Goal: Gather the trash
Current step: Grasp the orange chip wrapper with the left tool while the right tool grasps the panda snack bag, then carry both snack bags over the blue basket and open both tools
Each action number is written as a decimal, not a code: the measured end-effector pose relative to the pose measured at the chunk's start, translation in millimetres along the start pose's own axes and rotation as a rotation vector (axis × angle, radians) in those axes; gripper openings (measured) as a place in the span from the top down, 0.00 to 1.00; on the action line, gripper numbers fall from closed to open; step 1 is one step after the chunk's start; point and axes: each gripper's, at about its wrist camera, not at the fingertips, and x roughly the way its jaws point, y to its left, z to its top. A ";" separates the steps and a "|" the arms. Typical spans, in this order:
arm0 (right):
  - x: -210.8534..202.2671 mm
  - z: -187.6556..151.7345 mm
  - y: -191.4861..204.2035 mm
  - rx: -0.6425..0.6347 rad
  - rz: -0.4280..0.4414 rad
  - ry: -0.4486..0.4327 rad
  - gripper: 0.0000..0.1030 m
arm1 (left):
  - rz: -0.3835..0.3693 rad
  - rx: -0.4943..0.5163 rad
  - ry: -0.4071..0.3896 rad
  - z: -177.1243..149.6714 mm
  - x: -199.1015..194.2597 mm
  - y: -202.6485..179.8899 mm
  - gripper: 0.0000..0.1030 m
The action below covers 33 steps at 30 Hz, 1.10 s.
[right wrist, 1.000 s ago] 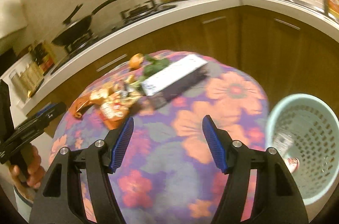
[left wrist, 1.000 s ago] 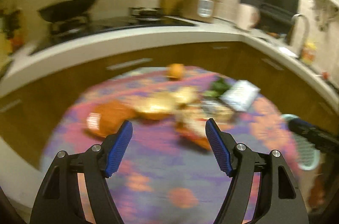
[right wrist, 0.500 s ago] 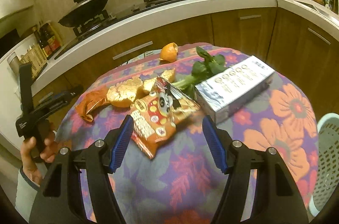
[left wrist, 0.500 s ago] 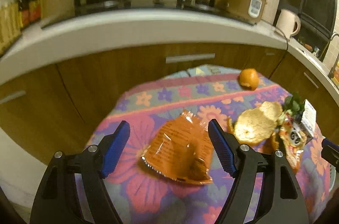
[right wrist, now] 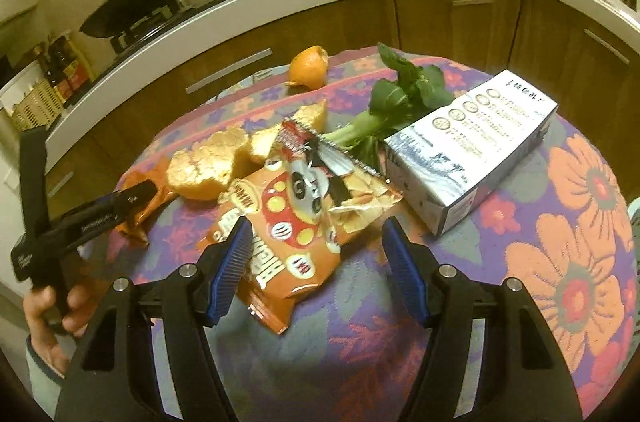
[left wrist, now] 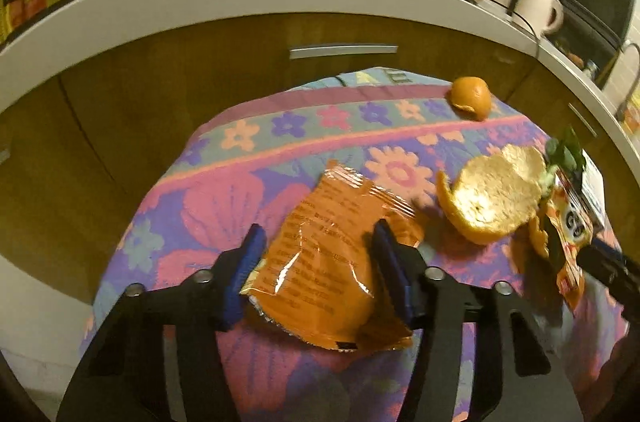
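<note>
Covering the round table, the flowered cloth [right wrist: 560,222] carries the trash bunched at centre frame, within reach of both tools. The left gripper [left wrist: 316,242] has just been closing and straddles the orange wrapper [left wrist: 328,254] at lower centre; whether its pads press yet I cannot tell. The right gripper [right wrist: 316,242] stands open, its jaws flanking the panda snack bag [right wrist: 296,222], gripping nothing. Greens [right wrist: 400,94] are partly hidden behind the carton [right wrist: 472,150].

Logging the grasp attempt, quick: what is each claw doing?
Left claw: just closing around the orange wrapper, grip unclear.
Right claw: open, over the panda snack bag.
</note>
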 end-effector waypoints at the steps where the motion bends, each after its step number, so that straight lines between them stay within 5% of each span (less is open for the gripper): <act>1: 2.4 1.6 0.3 0.005 0.005 0.007 0.38 | 0.000 0.015 -0.008 -0.5 -1.4 -2.6 0.53; 5: 19.8 7.4 2.6 0.024 0.006 0.056 0.38 | -0.009 0.052 -0.036 -3.3 -7.5 -8.5 0.77; 8: 28.4 8.4 9.3 0.007 -0.012 0.074 0.39 | -0.030 0.038 -0.035 -4.7 -9.9 -5.1 0.84; 9: 28.1 8.5 12.6 -0.010 0.000 0.072 0.49 | -0.038 0.032 -0.038 -5.9 -11.7 -3.8 0.85; 11: 27.8 5.5 18.2 -0.039 0.004 0.077 0.67 | -0.045 0.023 -0.047 -8.6 -15.9 -2.7 0.86; 15: 16.4 0.5 24.1 -0.063 0.020 0.043 0.84 | -0.065 0.002 -0.065 -15.6 -26.3 -0.6 0.87; 27: -56.1 -22.7 12.5 -0.031 0.135 -0.101 0.91 | -0.112 -0.033 -0.130 -57.1 -79.7 -7.3 0.87; 33: -82.1 -42.5 -6.2 -0.004 0.195 -0.076 0.91 | -0.146 0.037 -0.164 -65.0 -103.6 -37.5 0.87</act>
